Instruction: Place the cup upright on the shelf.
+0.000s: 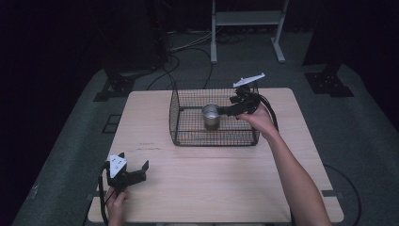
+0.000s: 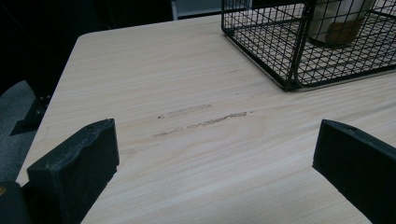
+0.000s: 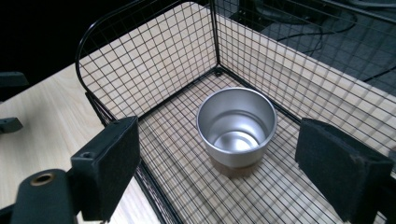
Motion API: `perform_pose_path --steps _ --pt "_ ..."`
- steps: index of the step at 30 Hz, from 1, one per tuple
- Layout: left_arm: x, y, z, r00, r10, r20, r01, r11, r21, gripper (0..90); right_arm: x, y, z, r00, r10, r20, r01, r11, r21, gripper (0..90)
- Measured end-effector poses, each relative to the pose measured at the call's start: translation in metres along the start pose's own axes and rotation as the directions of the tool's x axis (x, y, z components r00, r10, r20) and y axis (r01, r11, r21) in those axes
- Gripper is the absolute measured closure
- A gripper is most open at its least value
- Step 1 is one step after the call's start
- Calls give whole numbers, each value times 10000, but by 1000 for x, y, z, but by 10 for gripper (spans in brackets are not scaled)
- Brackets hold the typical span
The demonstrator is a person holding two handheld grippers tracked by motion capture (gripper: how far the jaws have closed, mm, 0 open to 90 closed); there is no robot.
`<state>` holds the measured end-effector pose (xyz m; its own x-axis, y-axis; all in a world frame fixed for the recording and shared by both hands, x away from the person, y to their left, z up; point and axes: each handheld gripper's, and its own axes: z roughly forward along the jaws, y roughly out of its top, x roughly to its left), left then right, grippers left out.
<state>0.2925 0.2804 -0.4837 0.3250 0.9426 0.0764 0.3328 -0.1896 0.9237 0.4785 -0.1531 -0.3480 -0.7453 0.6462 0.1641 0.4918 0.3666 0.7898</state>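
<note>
One metal cup [image 3: 236, 125] stands upright on the floor of a black wire basket [image 1: 188, 134], which sits in the upper middle of the high view on a pale wooden table [image 1: 211, 179]. The right gripper [image 3: 217, 161] hangs above the basket at the cup's right in the high view; its jaws stand apart with the cup below and between them, touching nothing. The left gripper [image 1: 134, 172] rests at the lower left of the high view, well apart from the basket, its jaws wide open over bare wood.
</note>
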Motion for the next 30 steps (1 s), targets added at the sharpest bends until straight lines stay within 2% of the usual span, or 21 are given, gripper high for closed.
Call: perform_pose_path --steps 6,10,11,21,30 --pt "0 0 0 10000 26 -30 -26 10000 -1 0 3 -8 -15 9999 45 -94 -47 9999 -166 134" --pt "2 0 -1 9999 -123 -18 123 9999 -70 0 11 -17 -29 9994 -245 -254 237 9992 -309 135" --pt "2 0 -1 9999 -122 -19 122 9999 -72 0 12 -18 -31 9995 -195 -256 187 9993 -337 135" --pt "1 0 -1 10000 -65 -11 65 10000 -38 0 20 -36 -44 9970 -454 -623 433 9984 -362 135" --pt "1 0 0 10000 -96 9 96 9999 -59 0 30 -50 -53 9950 -736 -673 717 9970 -298 141"
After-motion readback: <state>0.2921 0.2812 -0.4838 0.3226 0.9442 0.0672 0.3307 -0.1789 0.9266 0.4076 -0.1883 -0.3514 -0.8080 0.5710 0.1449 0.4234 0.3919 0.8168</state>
